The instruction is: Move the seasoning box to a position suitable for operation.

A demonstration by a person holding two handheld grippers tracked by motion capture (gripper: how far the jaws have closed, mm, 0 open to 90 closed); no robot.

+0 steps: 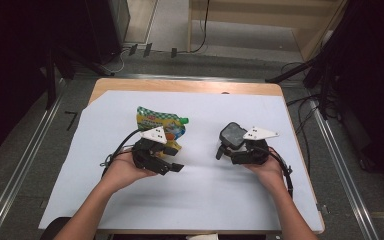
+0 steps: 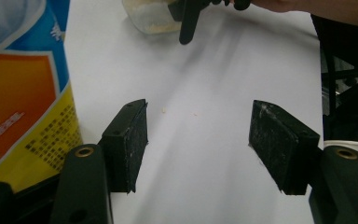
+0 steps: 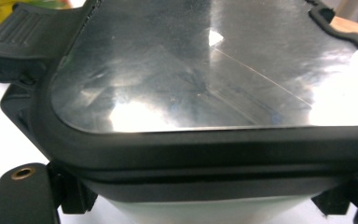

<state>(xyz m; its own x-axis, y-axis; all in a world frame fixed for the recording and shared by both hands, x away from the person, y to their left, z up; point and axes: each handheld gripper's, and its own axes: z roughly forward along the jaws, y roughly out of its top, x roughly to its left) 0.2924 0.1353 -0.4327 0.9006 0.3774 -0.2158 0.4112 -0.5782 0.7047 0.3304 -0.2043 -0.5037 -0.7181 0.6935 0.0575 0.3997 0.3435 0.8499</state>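
The right gripper [image 1: 230, 150] pinches the box [image 1: 232, 134] (dark lid on). The left gripper [image 2: 198, 140] is spread apart beside the pouch [image 1: 157, 124].

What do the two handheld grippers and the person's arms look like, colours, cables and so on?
Both are black handheld tools. The left gripper and the right gripper each carry a pale grey three-cornered plate with small dark marks on top, and a black cable loops from each around the hand. The left gripper's rectangular black pads are scuffed, with brass-coloured rivets on the jaw arms. The forearms are bare, with no sleeves showing.
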